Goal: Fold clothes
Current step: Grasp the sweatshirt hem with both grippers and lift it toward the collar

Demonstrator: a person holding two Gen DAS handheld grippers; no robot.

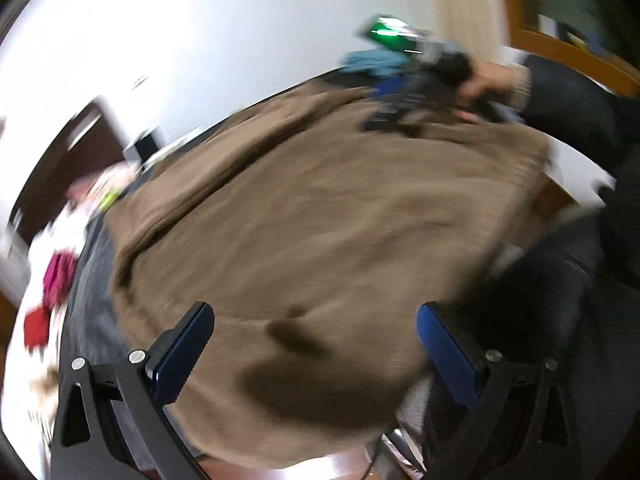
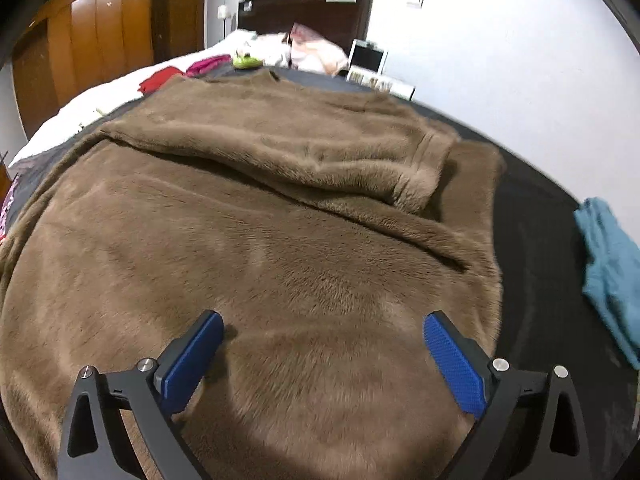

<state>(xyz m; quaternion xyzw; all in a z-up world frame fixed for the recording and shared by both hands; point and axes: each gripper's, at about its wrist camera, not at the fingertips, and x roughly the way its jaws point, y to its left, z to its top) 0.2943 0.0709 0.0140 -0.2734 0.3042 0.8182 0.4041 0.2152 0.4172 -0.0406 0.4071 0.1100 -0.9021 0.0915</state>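
Note:
A brown fleece garment (image 2: 256,248) lies spread over a dark bed cover (image 2: 536,240), one sleeve (image 2: 304,148) folded across its upper part. My right gripper (image 2: 323,326) hovers just above the near part of the fleece, its blue pads wide apart and nothing between them. In the blurred left wrist view the same garment (image 1: 320,220) fills the middle. My left gripper (image 1: 314,316) stands open over its near edge, holding nothing. The right gripper (image 1: 404,100), held by a hand (image 1: 488,80), shows at the garment's far side.
A teal cloth (image 2: 612,264) lies on the dark cover to the right. Red (image 2: 158,78) and magenta (image 2: 208,65) clothes, a green item (image 2: 246,62) and pillows (image 2: 316,54) sit toward the headboard. A wooden wardrobe (image 2: 80,48) lines the left wall. The person's dark sleeve (image 1: 572,112) is at right.

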